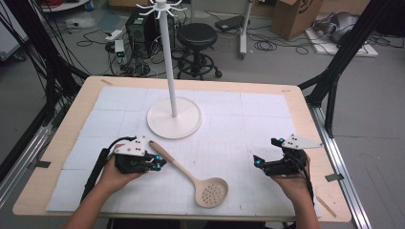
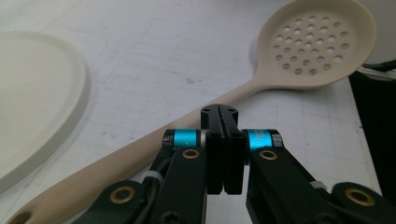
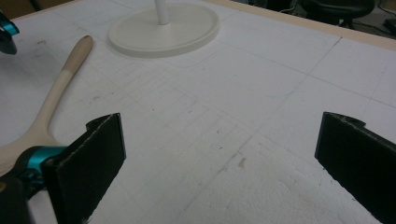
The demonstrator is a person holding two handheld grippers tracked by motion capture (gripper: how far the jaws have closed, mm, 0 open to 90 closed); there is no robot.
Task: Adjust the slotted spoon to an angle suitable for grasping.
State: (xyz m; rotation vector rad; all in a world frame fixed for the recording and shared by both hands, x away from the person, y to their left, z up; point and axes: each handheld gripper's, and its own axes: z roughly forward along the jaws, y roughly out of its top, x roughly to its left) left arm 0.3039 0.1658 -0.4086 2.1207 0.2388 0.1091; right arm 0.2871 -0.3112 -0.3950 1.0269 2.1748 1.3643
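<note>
A beige slotted spoon lies on the white mat, its handle running up-left toward the stand. My left gripper rests right beside the handle's end; in the left gripper view its jaws meet flat with nothing between them, and the spoon's handle passes just beyond their tips. The perforated bowl lies farther off. My right gripper sits at the mat's right side, open, with bare mat between its wide-set jaws. The spoon handle shows at the left of the right gripper view.
A white hanging stand with a round base, a tall pole and hooks at the top rises from the mat's middle back. The base also shows in the gripper views. A stool stands beyond the table.
</note>
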